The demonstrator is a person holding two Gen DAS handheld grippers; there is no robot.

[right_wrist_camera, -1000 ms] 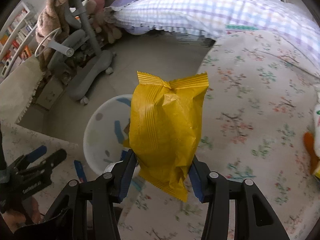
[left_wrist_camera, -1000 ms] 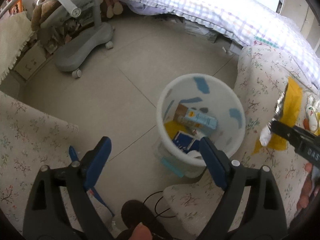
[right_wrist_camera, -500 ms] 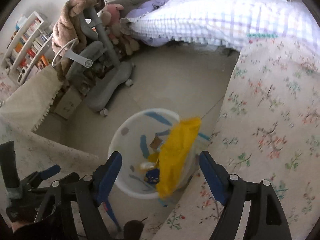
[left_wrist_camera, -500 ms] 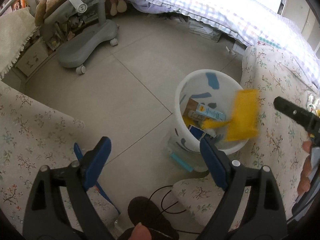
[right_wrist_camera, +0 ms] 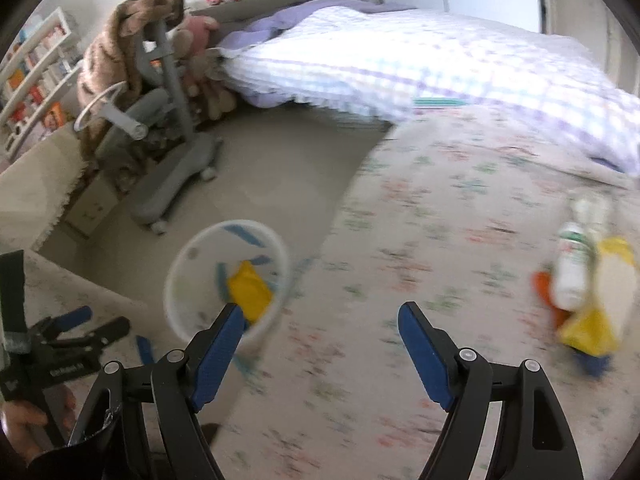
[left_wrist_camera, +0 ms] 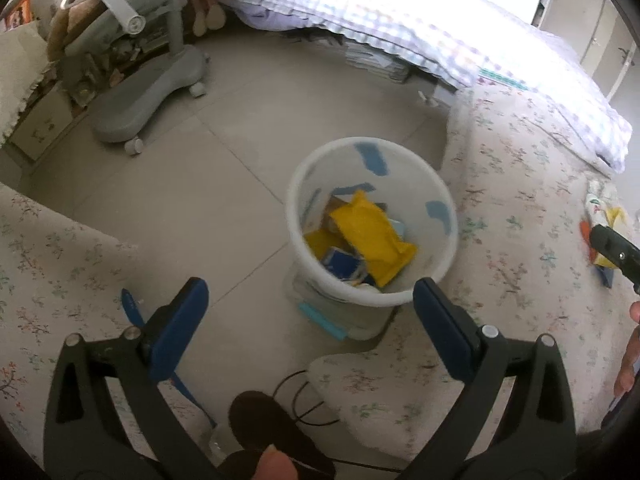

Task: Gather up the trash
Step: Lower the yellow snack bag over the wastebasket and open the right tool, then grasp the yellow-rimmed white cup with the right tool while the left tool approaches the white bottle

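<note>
A white bin (left_wrist_camera: 438, 216) with blue marks stands on the floor between two floral-covered surfaces. A yellow snack bag (left_wrist_camera: 372, 236) lies inside it on top of other wrappers; it also shows in the right wrist view (right_wrist_camera: 250, 290) inside the bin (right_wrist_camera: 180, 268). My left gripper (left_wrist_camera: 310, 294) is open and empty, just in front of the bin. My right gripper (right_wrist_camera: 320, 320) is open and empty over the floral cover. A white bottle (right_wrist_camera: 572, 272) and yellow and orange wrappers (right_wrist_camera: 588, 330) lie on the cover to its right.
A grey wheeled chair base (left_wrist_camera: 148, 92) stands on the tiled floor at back left. A bed with a checked quilt (left_wrist_camera: 400, 28) runs along the back. A dark cable (left_wrist_camera: 304, 404) lies on the floor near me. The floral cover (right_wrist_camera: 420, 240) spreads right.
My right gripper opened and let go of the yellow bag, which fell into the bin. The right gripper has then swung right toward the bottle and wrappers.
</note>
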